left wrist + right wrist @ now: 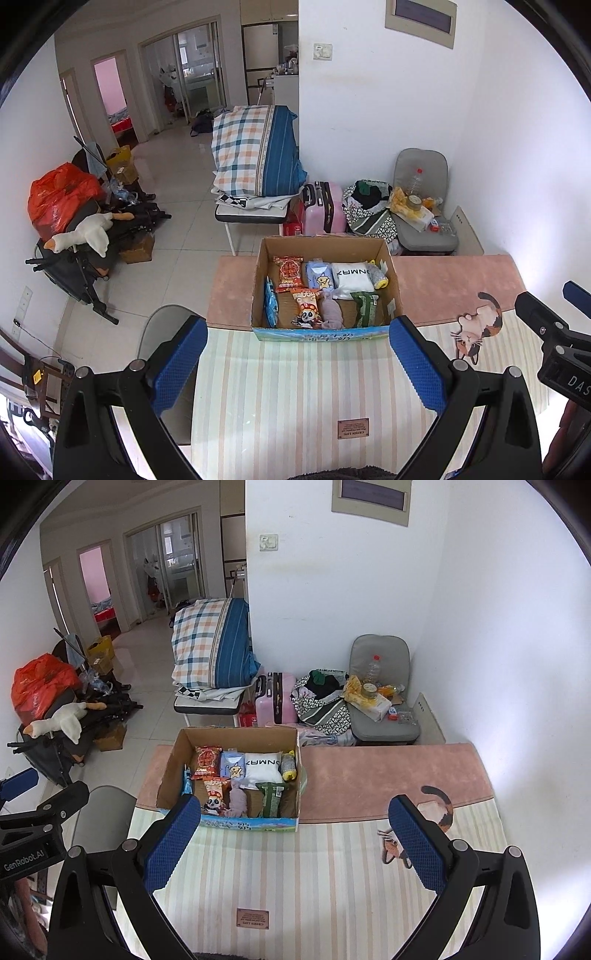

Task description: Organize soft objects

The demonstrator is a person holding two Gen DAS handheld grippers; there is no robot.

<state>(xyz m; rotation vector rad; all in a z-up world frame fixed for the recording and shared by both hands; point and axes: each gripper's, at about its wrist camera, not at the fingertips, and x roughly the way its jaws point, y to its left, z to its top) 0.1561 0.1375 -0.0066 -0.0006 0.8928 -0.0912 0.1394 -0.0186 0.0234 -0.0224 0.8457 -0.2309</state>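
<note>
I've got both tongs wide and empty, left gripper [297, 354] and right gripper [291, 834] hovering over the striped mat [295, 398], cardboard box [388, 258] of soft packets just ahead, purple rolled cloth [330, 310] inside near its front wall

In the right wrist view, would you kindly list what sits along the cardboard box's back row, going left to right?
Red snack packet → light blue star-print pack → white lettered pouch → grey-and-yellow roll.
</note>
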